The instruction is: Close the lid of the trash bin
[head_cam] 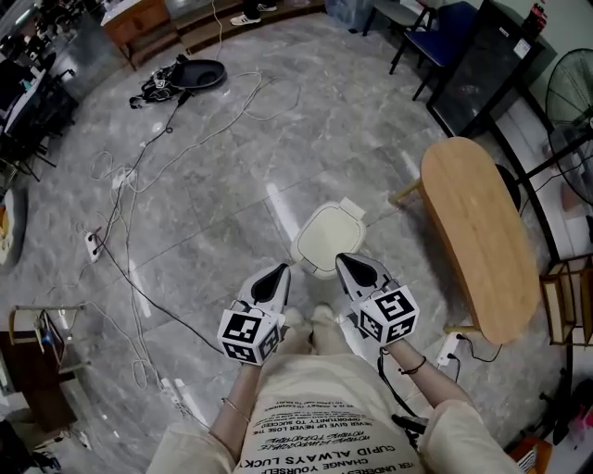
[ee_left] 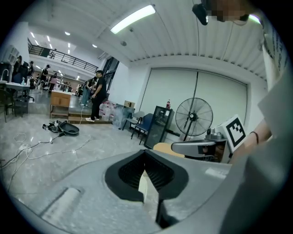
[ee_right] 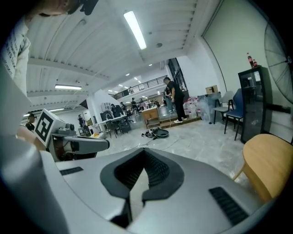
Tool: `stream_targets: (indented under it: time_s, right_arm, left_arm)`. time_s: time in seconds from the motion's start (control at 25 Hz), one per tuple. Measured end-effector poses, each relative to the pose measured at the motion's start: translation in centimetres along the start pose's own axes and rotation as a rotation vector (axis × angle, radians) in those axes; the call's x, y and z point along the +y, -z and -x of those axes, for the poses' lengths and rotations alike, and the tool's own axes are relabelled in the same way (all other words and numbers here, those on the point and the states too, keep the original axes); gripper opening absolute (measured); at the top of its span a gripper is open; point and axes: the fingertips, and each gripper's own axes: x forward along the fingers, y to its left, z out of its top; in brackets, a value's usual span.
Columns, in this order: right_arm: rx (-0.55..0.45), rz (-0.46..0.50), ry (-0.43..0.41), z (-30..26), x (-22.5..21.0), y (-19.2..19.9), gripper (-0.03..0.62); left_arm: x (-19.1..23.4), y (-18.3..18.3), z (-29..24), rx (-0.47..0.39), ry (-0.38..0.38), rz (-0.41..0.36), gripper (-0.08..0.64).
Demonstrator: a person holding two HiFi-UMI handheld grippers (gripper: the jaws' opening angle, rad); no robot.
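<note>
Cream-white on the trash bin [head_cam: 326,239] lid. Grey with pale marbled veins across the floor [head_cam: 232,139]. Light grey with black ribbed insides on left tongs [head_cam: 278,273] and right tongs [head_cam: 345,264]; black-and-white square markers on cubes. Blue on chair [head_cam: 449,28].

bin [head_cam: 313,267]: we've got a small cream one, upright on the grey floor [head_cam: 232,167]
lid [head_cam: 330,236]: looks shut, flat on top

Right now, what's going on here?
A person stands over the trash bin on the floor, with a gripper in each hand. The left gripper and right gripper are held up near the waist, both shut, empty and touching nothing. The bin looks already closed. A wooden table stands beside it.
</note>
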Motion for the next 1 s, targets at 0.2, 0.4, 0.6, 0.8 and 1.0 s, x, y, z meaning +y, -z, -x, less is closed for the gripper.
stream_targets:
  time_s: [0.2, 0.4, 0.6, 0.8, 1.0]
  right_arm:
    - [-0.104, 0.015, 0.002, 1.4, 0.2, -3.6, 0.005]
    - [-0.210, 0.019, 0.031, 3.2, 0.0, -7.4, 0.005]
    - [-0.274, 0.014, 0.037, 3.9, -0.3, -10.1, 0.005]
    - [-0.317, 0.033, 0.033, 4.5, -0.2, -11.8, 0.005]
    - [-0.354, 0.033, 0.041, 5.4, -0.3, -13.0, 0.005]
  left_arm:
    - [-0.1, -2.8, 1.2, -0.061, -0.014, -0.058, 0.023]
    - [-0.3, -5.3, 2.4, -0.123, -0.035, -0.080, 0.023]
    - [0.3, -7.5, 3.5, -0.177, -0.054, -0.105, 0.023]
    - [1.7, -9.9, 4.7, -0.246, -0.119, -0.130, 0.023]
    - [3.0, -11.8, 6.2, -0.303, -0.162, -0.141, 0.023]
